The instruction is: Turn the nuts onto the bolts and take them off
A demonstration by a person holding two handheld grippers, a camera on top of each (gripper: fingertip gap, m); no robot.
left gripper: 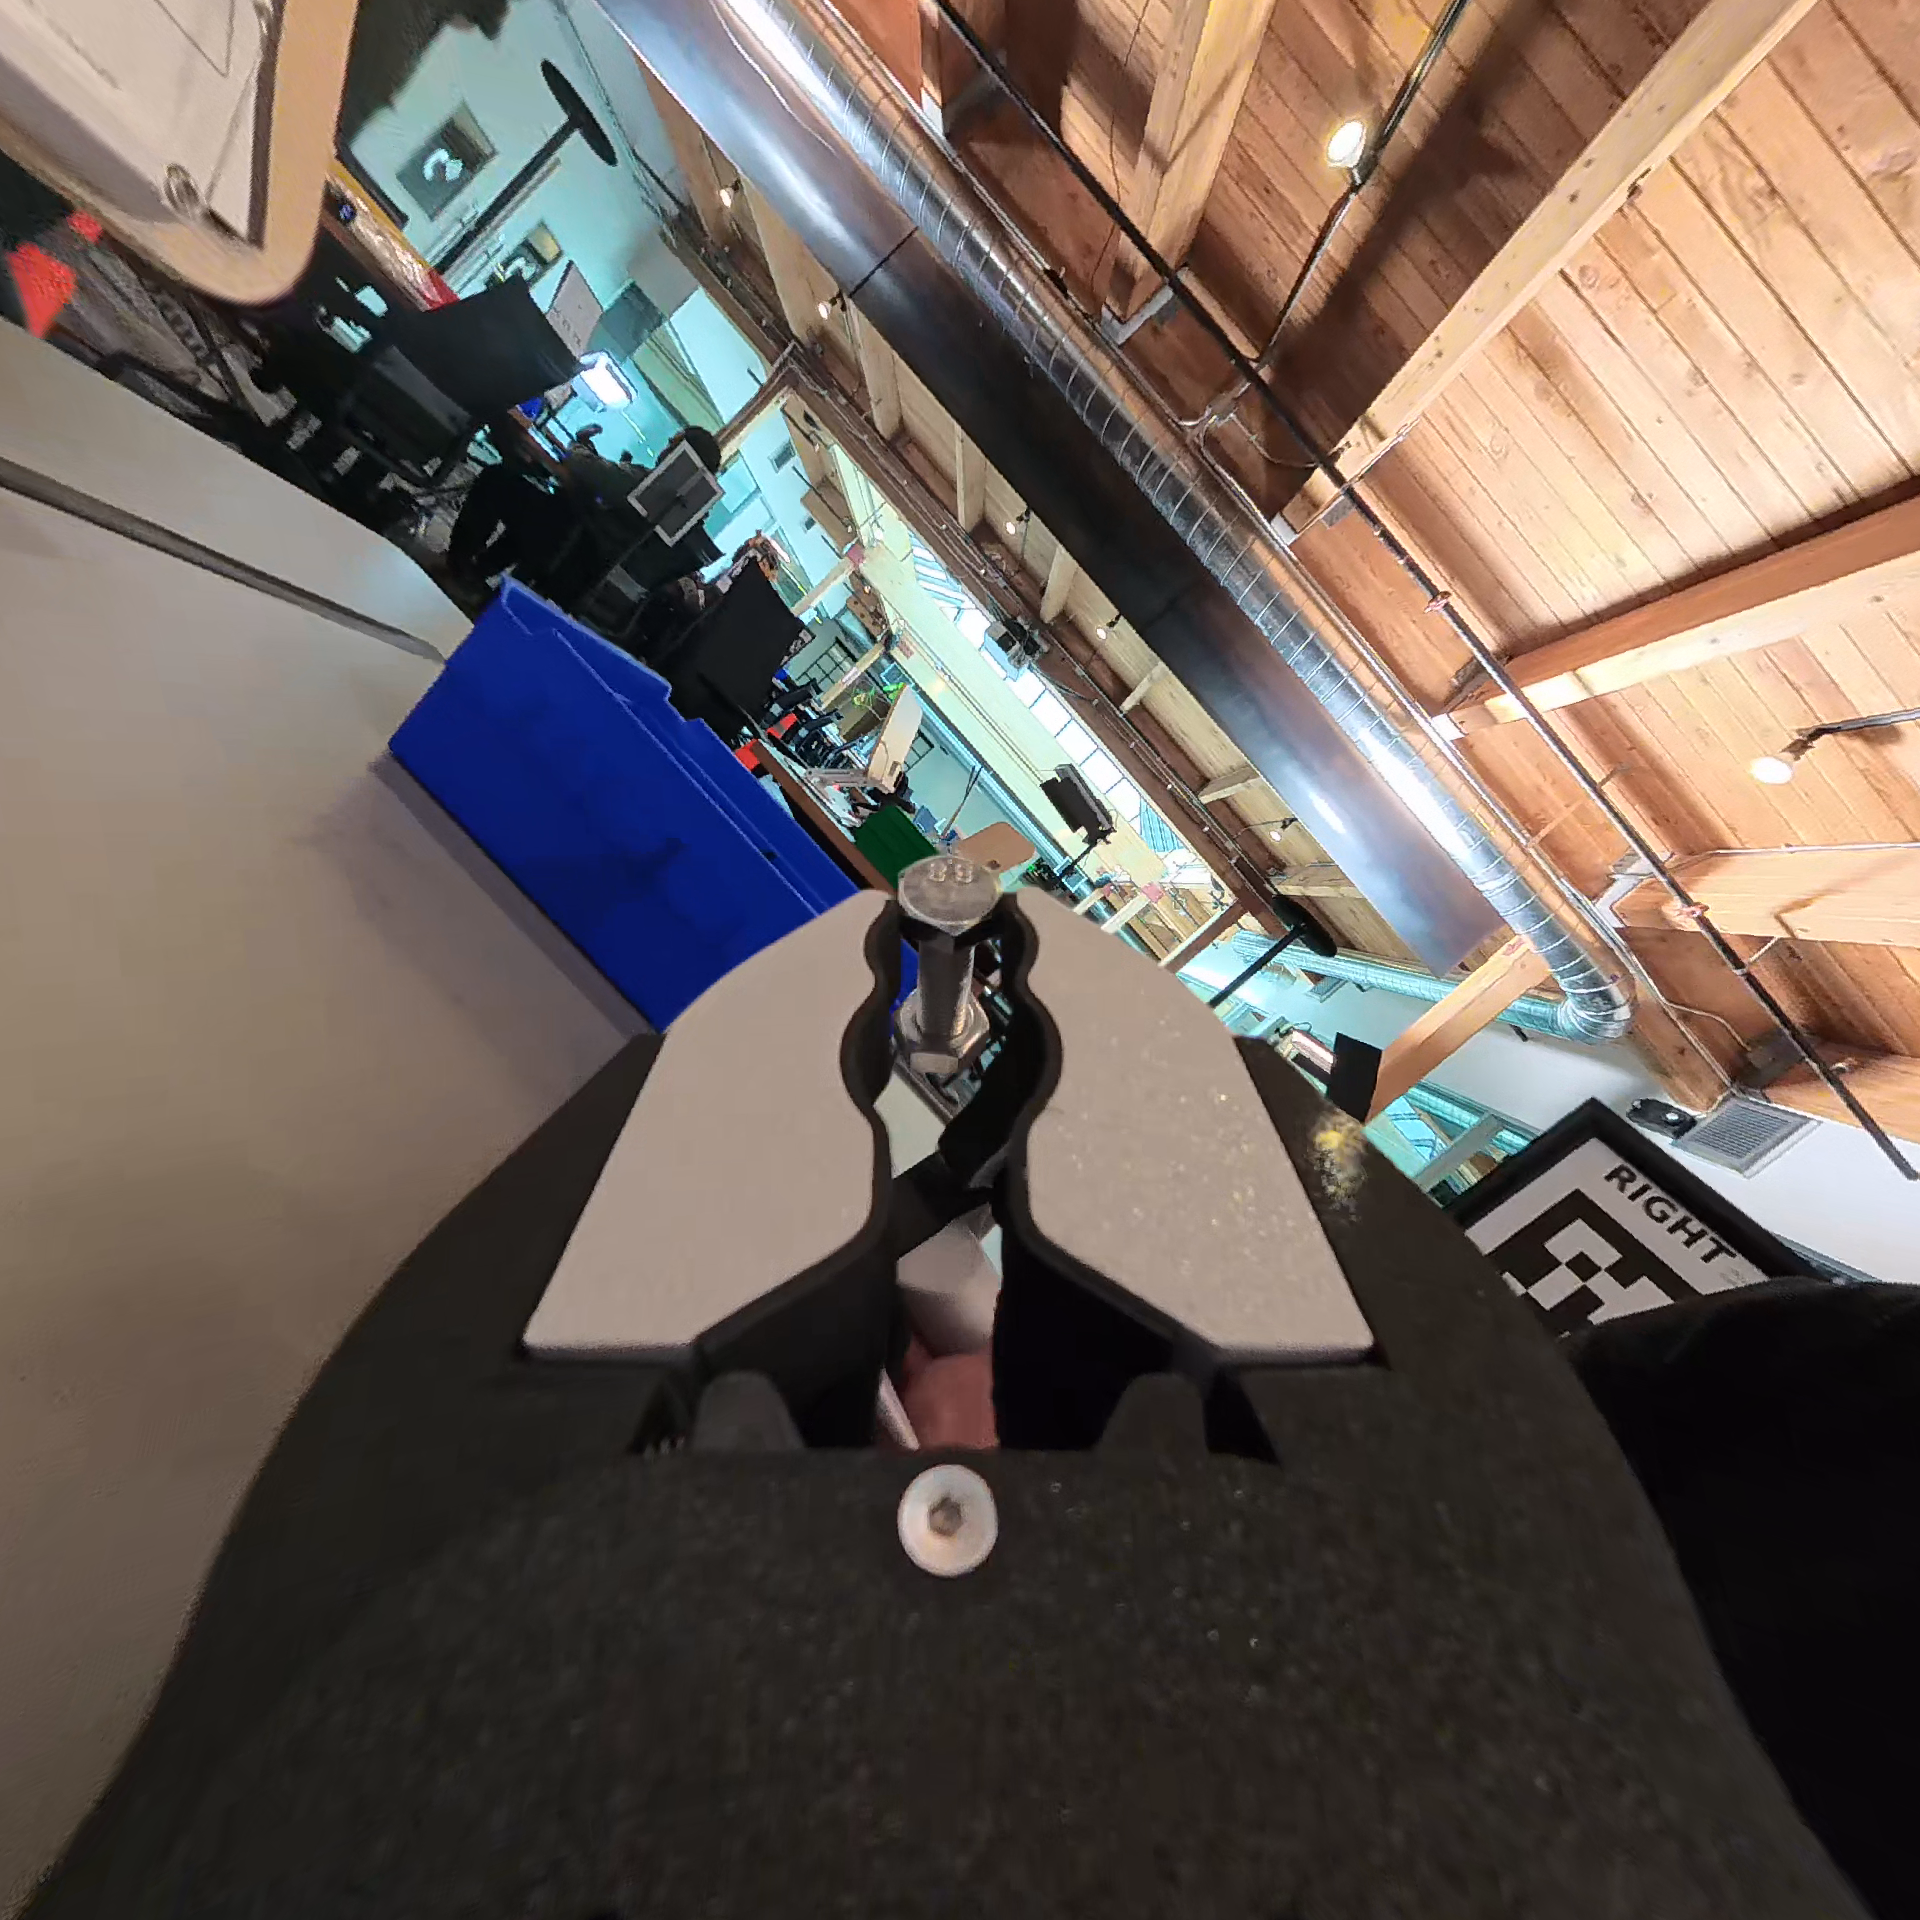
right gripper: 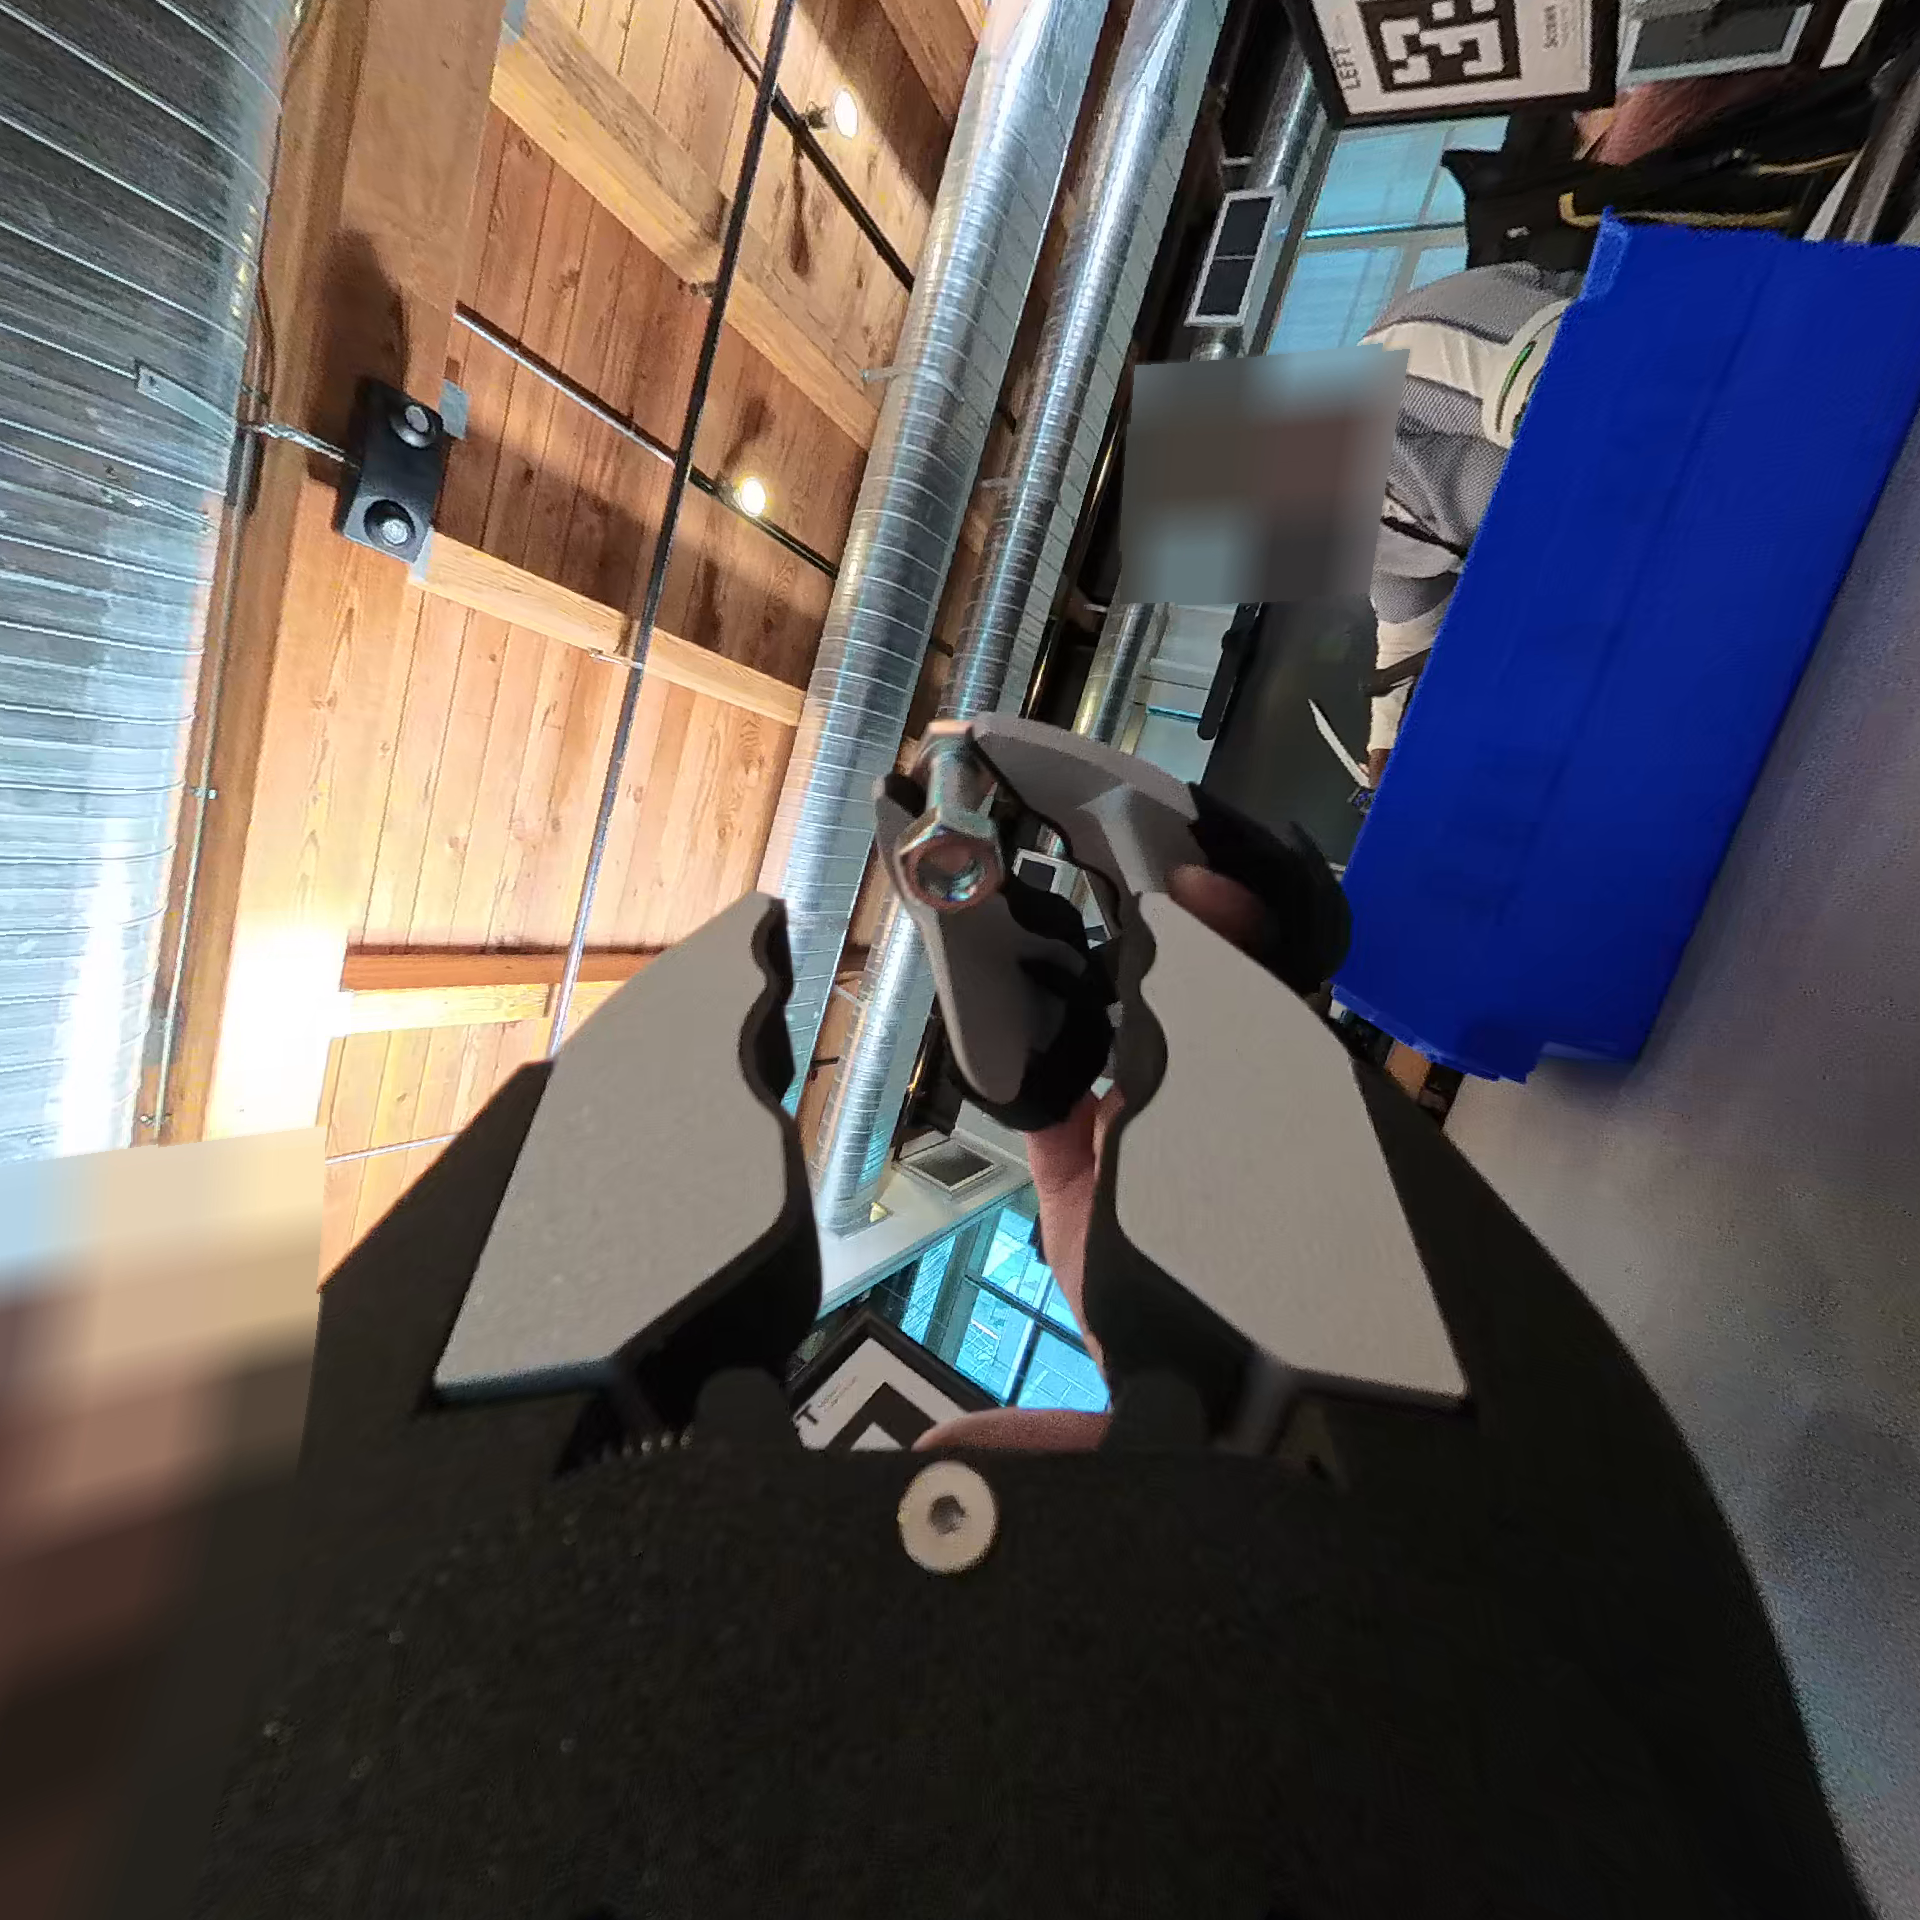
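My left tool [left gripper: 943, 914] is clamped on the bolt [left gripper: 940, 971] just under its head, with the nut [left gripper: 935, 1039] sitting partway down the shank. My right tool [right gripper: 961, 935] hangs released, holding nothing, and the nut [right gripper: 948, 862] is just beyond its tips. I'd square up on the flats, pinch firmly, then twist in small turns.

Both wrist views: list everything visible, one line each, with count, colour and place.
bolt: one, silver, clamped in the left hand-held gripper
nut: one, silver, threaded on the bolt's end
bin: one, blue, on the grey table
table: one, grey, under the bin
ducts: several, silver, under the wooden ceiling
left hand-held gripper: shut on the bolt
right hand-held gripper: open, facing the nut, apart
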